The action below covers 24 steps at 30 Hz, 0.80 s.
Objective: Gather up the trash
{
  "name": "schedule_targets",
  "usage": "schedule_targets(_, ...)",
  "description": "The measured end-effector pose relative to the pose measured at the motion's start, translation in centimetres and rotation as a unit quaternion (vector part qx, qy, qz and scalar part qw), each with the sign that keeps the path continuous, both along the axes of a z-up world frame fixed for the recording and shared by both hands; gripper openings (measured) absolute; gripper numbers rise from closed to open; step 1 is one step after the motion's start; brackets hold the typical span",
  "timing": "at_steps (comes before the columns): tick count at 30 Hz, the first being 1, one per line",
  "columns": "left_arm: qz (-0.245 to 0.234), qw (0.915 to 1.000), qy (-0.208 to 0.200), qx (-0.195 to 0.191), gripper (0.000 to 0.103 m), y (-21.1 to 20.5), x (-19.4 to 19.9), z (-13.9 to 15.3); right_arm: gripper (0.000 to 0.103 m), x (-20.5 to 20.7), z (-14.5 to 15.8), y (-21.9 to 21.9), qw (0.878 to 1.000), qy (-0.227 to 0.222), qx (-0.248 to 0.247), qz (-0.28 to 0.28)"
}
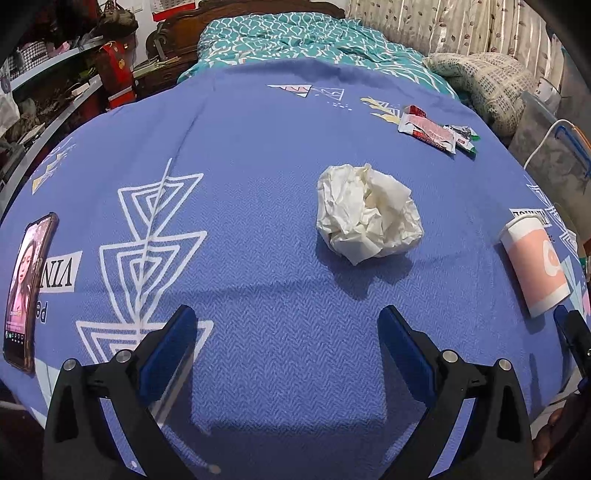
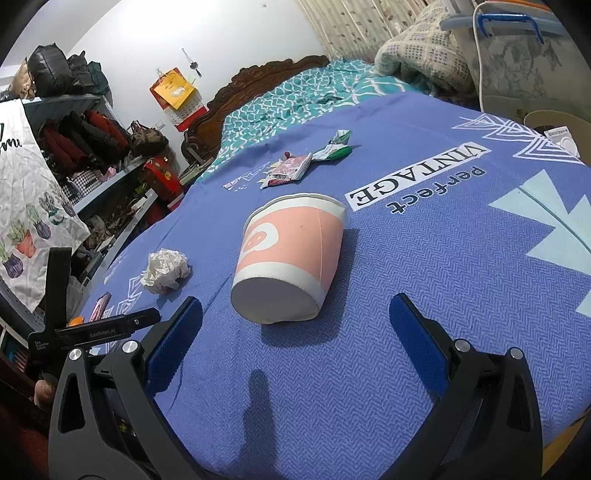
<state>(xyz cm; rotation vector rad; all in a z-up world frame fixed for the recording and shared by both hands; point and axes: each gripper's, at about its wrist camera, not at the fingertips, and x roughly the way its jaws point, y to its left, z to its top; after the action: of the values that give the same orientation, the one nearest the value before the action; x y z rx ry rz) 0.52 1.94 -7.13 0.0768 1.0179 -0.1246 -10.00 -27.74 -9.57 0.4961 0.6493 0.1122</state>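
Observation:
A crumpled white paper ball lies on the blue bedspread, ahead and slightly right of my open left gripper. A pink and white paper cup lies on its side at the right edge. Red and green snack wrappers lie farther back. In the right wrist view the cup lies just ahead of my open right gripper, its base toward me. The paper ball sits to its left and the wrappers lie beyond. Nothing is between either pair of fingers.
A phone with a lit screen lies at the bedspread's left edge. A teal quilt and a wooden headboard are at the far end. Cluttered shelves stand left of the bed, a folded blanket and plastic bin right.

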Motion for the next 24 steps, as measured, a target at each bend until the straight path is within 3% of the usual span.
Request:
schedule_targets(17,0.002,0.9999,-0.003,0.011,0.096,0.1,-0.1,-0.1,0.1,-0.1,0.3,-0.1,1.0,0.01,-0.016,0.005)
schedule_targets(24,0.002,0.9999,-0.004,0.012,0.096,0.1,-0.1,-0.1,0.1,-0.6,1.7,0.4,0.999,-0.01,-0.041,0.006)
